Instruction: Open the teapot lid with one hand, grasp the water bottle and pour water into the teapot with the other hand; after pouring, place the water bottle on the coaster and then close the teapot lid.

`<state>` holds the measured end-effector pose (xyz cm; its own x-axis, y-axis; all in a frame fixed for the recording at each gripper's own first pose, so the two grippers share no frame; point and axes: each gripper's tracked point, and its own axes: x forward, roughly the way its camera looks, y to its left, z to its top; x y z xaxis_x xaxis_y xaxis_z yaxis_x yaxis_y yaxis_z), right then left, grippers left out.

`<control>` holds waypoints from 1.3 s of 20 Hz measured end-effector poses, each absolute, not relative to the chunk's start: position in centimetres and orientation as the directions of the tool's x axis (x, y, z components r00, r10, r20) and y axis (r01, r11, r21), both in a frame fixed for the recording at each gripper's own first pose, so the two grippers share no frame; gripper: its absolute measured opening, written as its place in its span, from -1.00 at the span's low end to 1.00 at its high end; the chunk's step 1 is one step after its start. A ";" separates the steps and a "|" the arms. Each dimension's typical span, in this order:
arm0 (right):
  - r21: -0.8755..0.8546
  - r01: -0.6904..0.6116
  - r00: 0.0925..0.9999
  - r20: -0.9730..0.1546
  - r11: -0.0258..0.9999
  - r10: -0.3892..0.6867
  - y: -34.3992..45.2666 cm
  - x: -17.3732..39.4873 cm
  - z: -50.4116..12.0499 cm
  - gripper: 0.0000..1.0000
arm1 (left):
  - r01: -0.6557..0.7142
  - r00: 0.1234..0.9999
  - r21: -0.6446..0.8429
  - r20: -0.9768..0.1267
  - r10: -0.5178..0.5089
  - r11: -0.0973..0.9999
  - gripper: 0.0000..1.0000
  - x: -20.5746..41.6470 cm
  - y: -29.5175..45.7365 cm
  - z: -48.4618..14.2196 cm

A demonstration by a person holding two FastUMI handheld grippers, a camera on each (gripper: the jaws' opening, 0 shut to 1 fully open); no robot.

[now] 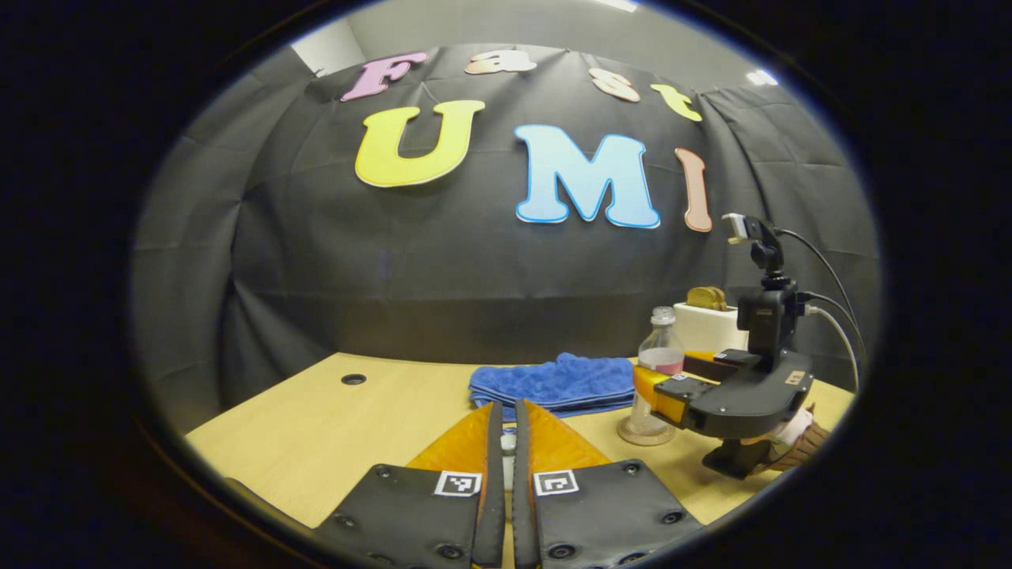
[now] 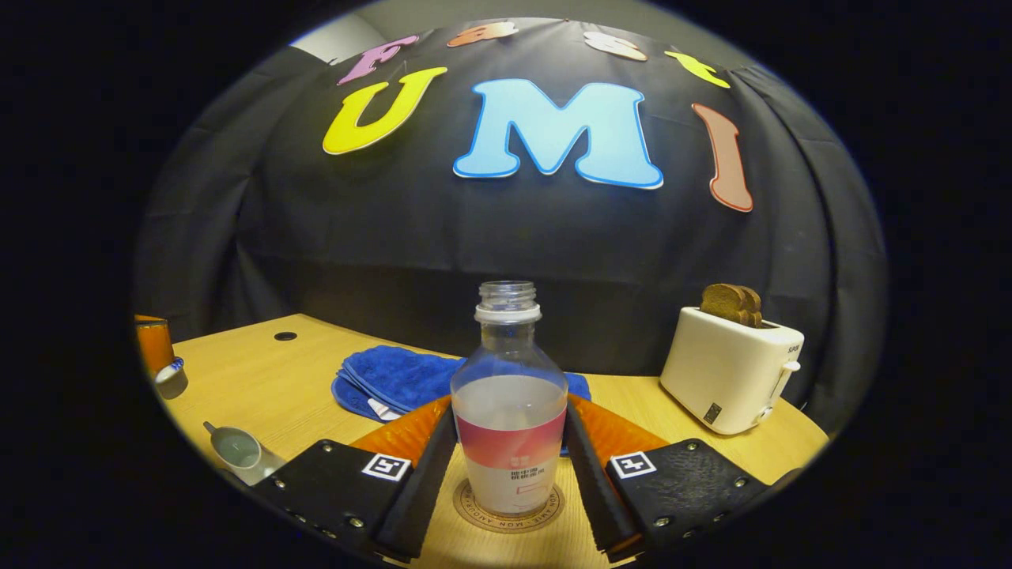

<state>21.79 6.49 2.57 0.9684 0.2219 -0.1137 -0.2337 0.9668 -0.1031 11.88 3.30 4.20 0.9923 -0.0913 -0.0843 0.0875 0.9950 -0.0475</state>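
- Left gripper view: the left hand-held gripper [image 1: 507, 407] is narrowed to a slit, its jaws pinching a small white piece. I take this for the knob of the teapot lid [image 1: 508, 442]. It seems to be held up off the counter [image 1: 316, 442] to keep the pot open until the bottle is put down.
- Off to the right, the right hand-held gripper [image 1: 668, 376] reaches in from the side around the water bottle [image 1: 660, 359]. The bottle stands upright on the round coaster [image 1: 642, 434].
- A folded blue cloth [image 1: 553, 381] lies behind, and a toaster [image 1: 710, 324] sits near the wall. Neither has a part in the task.
- Right gripper view: the bottle is uncapped, roughly half full, and centred on the coaster between the two fingers [image 2: 433, 466].
- The fingers lie right along the bottle's sides. I cannot tell whether they press on it or have let go. The straddling pose suits a set-down without tipping.
- At the lower left the teapot [image 2: 237, 452] stands open, well apart from the bottle. Beyond it, at the left edge, a small white piece is held up clear of the mouth, probably the lid.
- Judgement: pouring looks done and the bottle is parked. Releasing the bottle and closing the lid remain.
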 end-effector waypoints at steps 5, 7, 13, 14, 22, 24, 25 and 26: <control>-0.115 -0.236 0.968 -0.118 0.965 0.223 6.3 21.7 2.0 0.55 | 0.093 0.992 -0.055 -0.084 -0.097 0.994 -0.78 11.9 3.1 4.1; -0.105 -0.232 0.969 -0.111 0.967 0.220 6.1 21.6 1.9 0.77 | 0.093 0.991 -0.057 -0.087 -0.098 0.994 -0.78 12.0 3.0 4.0; -0.057 -0.211 0.977 -0.027 0.976 0.210 4.9 20.9 4.2 0.95 | 0.115 0.988 -0.095 -0.095 -0.124 0.989 -0.78 12.3 2.5 3.2; -0.053 -0.204 0.979 0.000 0.977 0.205 4.6 20.8 4.8 0.95 | 0.121 0.987 -0.106 -0.094 -0.131 0.987 -0.79 12.4 2.3 3.1; -0.064 -0.150 0.981 0.116 0.987 0.157 2.8 19.5 7.5 0.95 | 0.137 0.983 -0.149 -0.105 -0.153 0.979 -0.78 13.9 1.4 1.1; -0.038 -0.157 0.980 0.116 0.987 0.160 2.7 19.4 7.5 0.94 | 0.134 0.982 -0.154 -0.114 -0.152 0.979 -0.78 14.2 1.3 0.5; -0.028 -0.159 0.980 0.114 0.987 0.161 2.6 19.5 7.5 0.94 | 0.132 0.981 -0.155 -0.118 -0.151 0.979 -0.78 14.3 1.2 0.2; -0.019 -0.164 0.980 0.113 0.986 0.165 2.7 19.5 7.4 0.94 | 0.131 0.981 -0.154 -0.122 -0.150 0.979 -0.78 14.3 1.1 -0.2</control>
<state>19.46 2.71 7.43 0.9799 0.1646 0.1131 -0.1635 0.9864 -0.0190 14.33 1.06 -0.20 0.9810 -0.1503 -0.1223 0.1309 0.9794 -0.1536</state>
